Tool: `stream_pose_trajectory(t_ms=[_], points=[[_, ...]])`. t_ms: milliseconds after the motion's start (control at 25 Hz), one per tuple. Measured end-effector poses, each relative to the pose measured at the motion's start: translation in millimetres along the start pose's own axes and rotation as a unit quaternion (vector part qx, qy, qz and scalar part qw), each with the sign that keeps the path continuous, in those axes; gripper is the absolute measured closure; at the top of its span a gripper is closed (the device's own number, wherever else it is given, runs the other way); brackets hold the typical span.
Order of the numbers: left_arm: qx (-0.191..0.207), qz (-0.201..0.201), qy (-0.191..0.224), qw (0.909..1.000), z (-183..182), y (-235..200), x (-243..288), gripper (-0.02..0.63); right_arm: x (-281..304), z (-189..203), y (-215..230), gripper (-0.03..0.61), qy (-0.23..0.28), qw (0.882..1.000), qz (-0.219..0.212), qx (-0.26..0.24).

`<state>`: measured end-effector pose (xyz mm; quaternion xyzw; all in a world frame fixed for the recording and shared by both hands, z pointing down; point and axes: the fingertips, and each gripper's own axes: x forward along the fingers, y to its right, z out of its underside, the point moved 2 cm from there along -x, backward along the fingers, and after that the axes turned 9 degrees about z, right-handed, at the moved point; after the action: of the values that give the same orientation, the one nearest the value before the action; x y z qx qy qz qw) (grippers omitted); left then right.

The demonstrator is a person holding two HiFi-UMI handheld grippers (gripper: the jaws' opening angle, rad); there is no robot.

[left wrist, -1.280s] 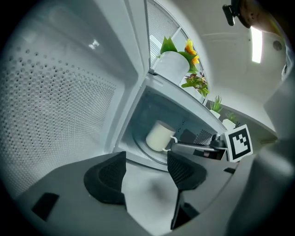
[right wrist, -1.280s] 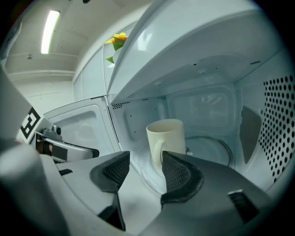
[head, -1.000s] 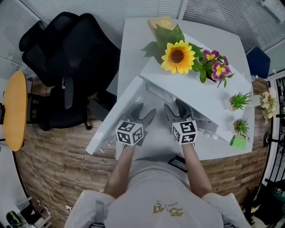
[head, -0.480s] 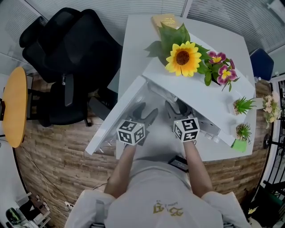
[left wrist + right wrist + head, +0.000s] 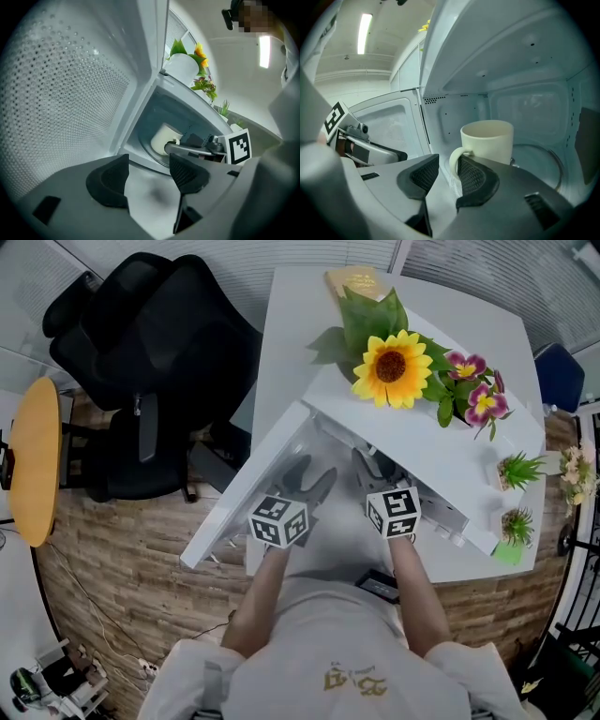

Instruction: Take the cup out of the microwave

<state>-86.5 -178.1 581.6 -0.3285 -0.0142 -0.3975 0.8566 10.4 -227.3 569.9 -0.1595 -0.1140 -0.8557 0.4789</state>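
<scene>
Closing jaws, right: my right hand-held gripper [image 5: 447, 165] has just been narrowing. Its ribbed black pads [image 5: 471, 176] stand roughly half apart with the cup's handle [image 5: 453, 161] between them. One pad sits at the loop and the other is short of it, so nothing is clamped.
Left jaws: my left hand-held gripper [image 5: 147, 171] gapes wide with nothing between its pads. It hangs at the cavity mouth, beside the door.
Cup: the cup [image 5: 487, 140] is a cream cylinder, smooth and matte. It stands upright on the glass turntable [image 5: 546, 161] inside the microwave [image 5: 412, 439], handle towards my right jaws.
Microwave: a white box on the white tabletop [image 5: 291, 324]. The cavity walls are smooth, with small vent holes.
Door: the door [image 5: 70, 93] is swung open to my left, its inner panel covered in a fine dotted mesh.
On top: a sunflower [image 5: 392, 369] and pink blooms [image 5: 478, 399], with broad leaves rising from a white pot [image 5: 183, 68].
Around: small potted plants [image 5: 518, 468] sit on the right side, and a black office chair [image 5: 141, 352] stands to the left on a wood-plank floor [image 5: 112, 587].
In the way: the cavity's side wall and the door frame stand close beside the handle.
</scene>
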Motion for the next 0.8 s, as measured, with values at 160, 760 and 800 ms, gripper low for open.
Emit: stream_pose_trajectory(t_ms=[160,760,800], points=[[-0.001,0.0,-0.001,1.0,1,0,2,0.345,2,-2,5,0.52,0.01,1.0,0.012,-0.024],[0.027,-0.015,0.025,0.9992,-13,0,-1,0.445,-4,-3,-1,0.535,0.021,0.997,0.005,-0.069],[0.026,-0.016,0.024,0.9992,-12,0,-1,0.445,-4,-3,-2,0.535,0.022,0.997,0.004,-0.069]])
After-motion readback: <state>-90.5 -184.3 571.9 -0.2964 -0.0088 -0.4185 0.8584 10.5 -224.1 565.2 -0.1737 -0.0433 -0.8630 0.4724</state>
